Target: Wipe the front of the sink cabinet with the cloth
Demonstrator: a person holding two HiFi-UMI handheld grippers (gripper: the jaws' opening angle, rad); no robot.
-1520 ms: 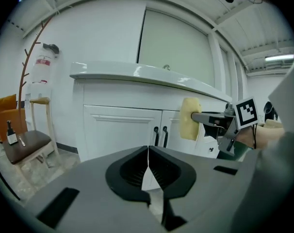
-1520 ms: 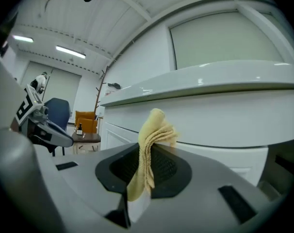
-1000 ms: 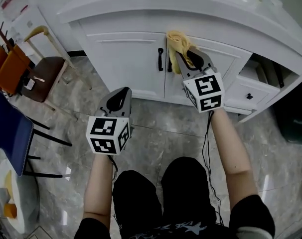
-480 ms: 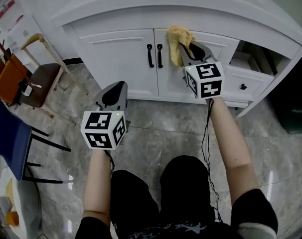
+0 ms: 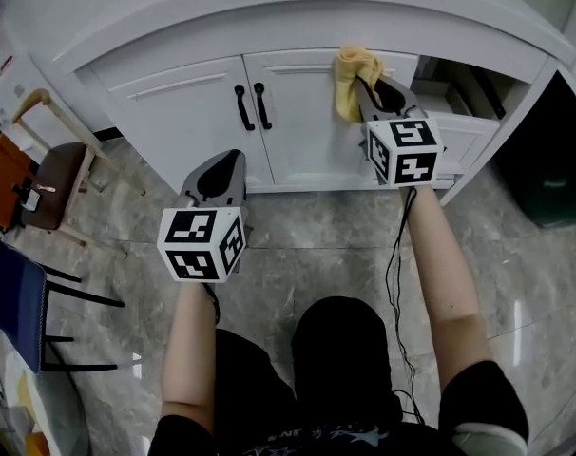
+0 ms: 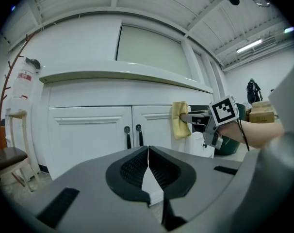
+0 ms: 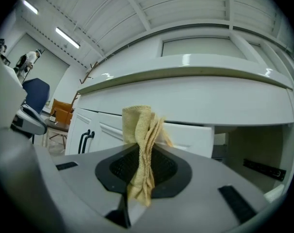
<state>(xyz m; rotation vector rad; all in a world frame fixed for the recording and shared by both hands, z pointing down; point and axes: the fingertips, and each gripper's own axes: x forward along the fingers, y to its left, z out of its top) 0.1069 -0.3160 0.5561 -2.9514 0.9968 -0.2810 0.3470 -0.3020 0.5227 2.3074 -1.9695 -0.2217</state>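
The white sink cabinet (image 5: 188, 112) fills the space ahead of both hand-held grippers, its curved surface overhanging two closed doors. To the right of those doors there is an open bay (image 5: 464, 88). A grey marbled floor (image 5: 297, 236) lies below the cabinet.

The right hand-held gripper (image 5: 372, 85) is raised to the upper part of the right door (image 5: 307, 122). Its jaws are clenched on the yellow cloth (image 5: 351, 76). In the right gripper view the cloth stands in a bunched fold between the pads, with its long axis up and down. The top of the fold rises past the jaw tips and a short tail hangs below them. The cloth therefore lies straight ahead of this hand-held gripper, between its tips and the door face, and it looks pressed to the top rail. I cannot confirm that it actually touches the door.

The left hand-held gripper (image 5: 223, 167) hangs lower and to the left, well apart from the cabinet. Its jaws are closed together on nothing and point toward the black door handles (image 5: 252, 107).

The right hand is clearly the nearer one and the one doing the work. The handles lie to the left of the cloth, and most of the door panel lies below it. By my reading, wiping means dragging the upright fold sideways or downward across the panel while pushing forward, and most of the cabinet front is probably not yet covered.
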